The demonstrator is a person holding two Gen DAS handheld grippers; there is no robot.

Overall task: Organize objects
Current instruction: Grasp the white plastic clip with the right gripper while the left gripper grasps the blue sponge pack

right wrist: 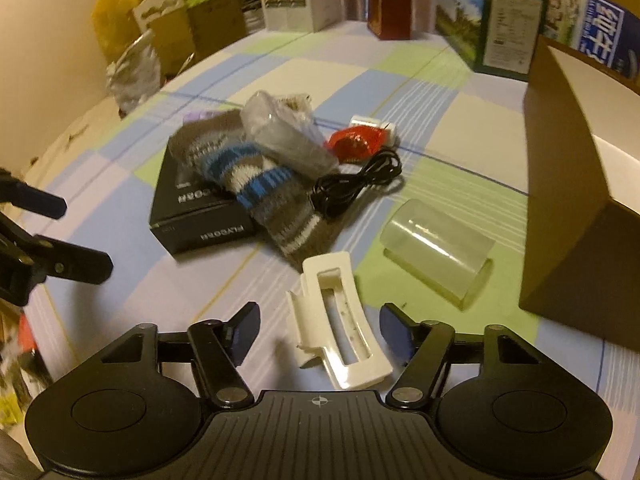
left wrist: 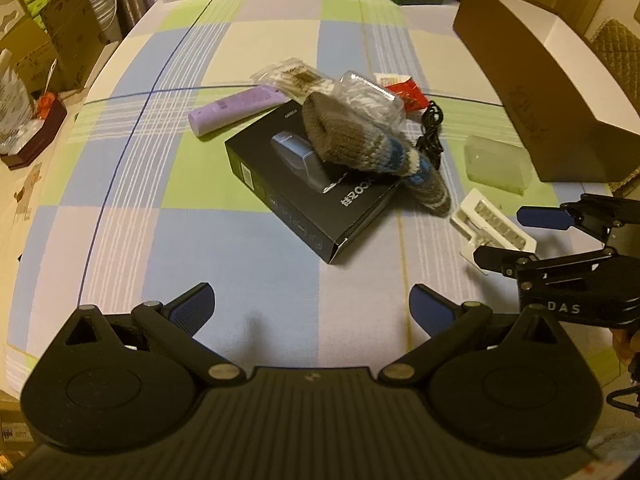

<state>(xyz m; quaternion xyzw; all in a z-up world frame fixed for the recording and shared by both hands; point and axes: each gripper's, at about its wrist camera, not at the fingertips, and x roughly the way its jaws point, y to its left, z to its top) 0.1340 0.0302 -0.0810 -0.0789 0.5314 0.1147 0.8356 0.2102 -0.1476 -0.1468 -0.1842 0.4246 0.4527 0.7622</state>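
Judging from the heap, barely begun: black box, knitted sock, black cable, clear tube and purple tube lay scattered on the checked desk, brown cardboard box showing nothing inside. Right gripper, jaws apart, straddled a white plastic clip without touching. Left gripper, jaws wide and empty, hovered short of the black box.

Both grippers angled down over the checked tablecloth

The left gripper hangs with jaws wide apart and empty. The right gripper, jaws parted, straddles a white plastic holder on the cloth without pressing it.
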